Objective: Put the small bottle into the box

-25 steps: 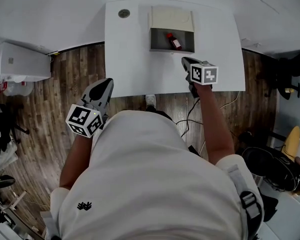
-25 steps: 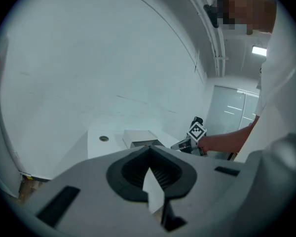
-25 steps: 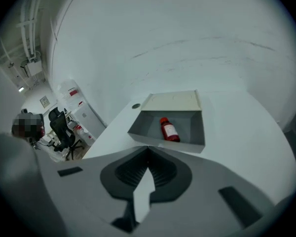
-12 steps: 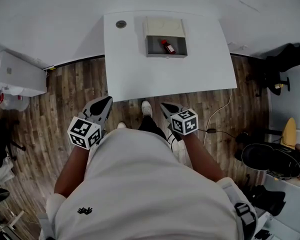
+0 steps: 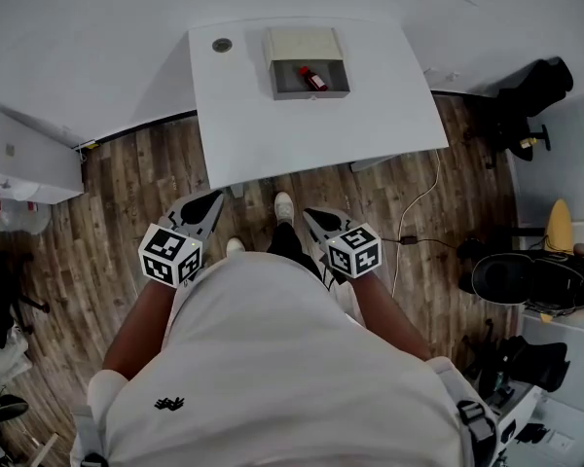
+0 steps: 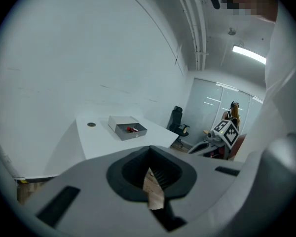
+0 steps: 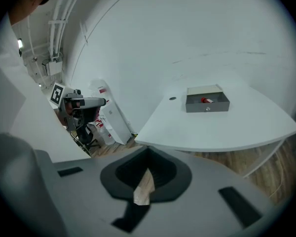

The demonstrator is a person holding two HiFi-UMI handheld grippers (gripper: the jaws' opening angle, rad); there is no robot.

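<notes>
The small red bottle lies inside the open grey box at the far side of the white table. Both grippers are held close to the person's body, over the wooden floor and well short of the table. My left gripper is shut and holds nothing. My right gripper is likewise shut and empty. In the left gripper view the box with the bottle lies far beyond the shut jaws. The right gripper view shows the same box and bottle far off.
A round grommet sits in the table's far left corner. A white cabinet stands at the left, a black office chair at the right, and a cable trails on the floor.
The person has stepped back from the table. My right gripper has drawn away from beside the box to the body. The bottle stays in the box.
</notes>
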